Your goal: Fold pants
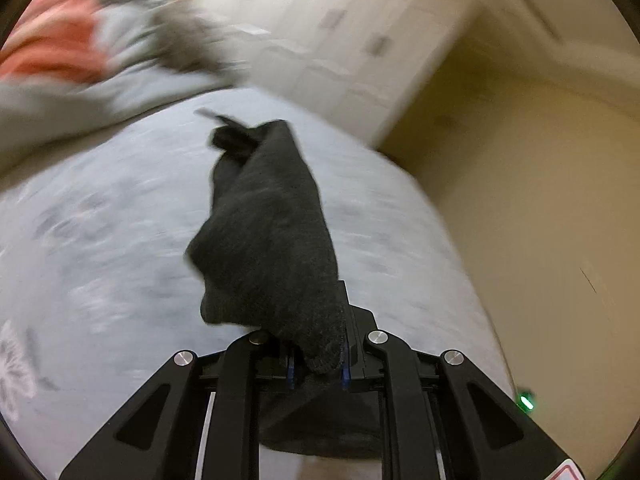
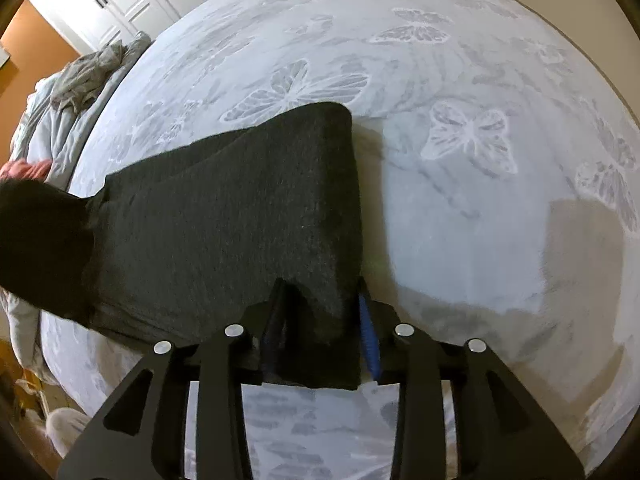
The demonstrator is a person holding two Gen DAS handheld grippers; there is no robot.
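With my left gripper [image 1: 318, 364] and right gripper [image 2: 320, 340] both clamped on the dark grey pants [image 2: 224, 216], uneven pulling could skew the fold across the butterfly bedspread [image 2: 460, 200].

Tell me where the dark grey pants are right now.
The dark grey pants lie across the butterfly-print bedspread, one end between the right tongs; in the left wrist view, another part hangs pinched in the left tongs.
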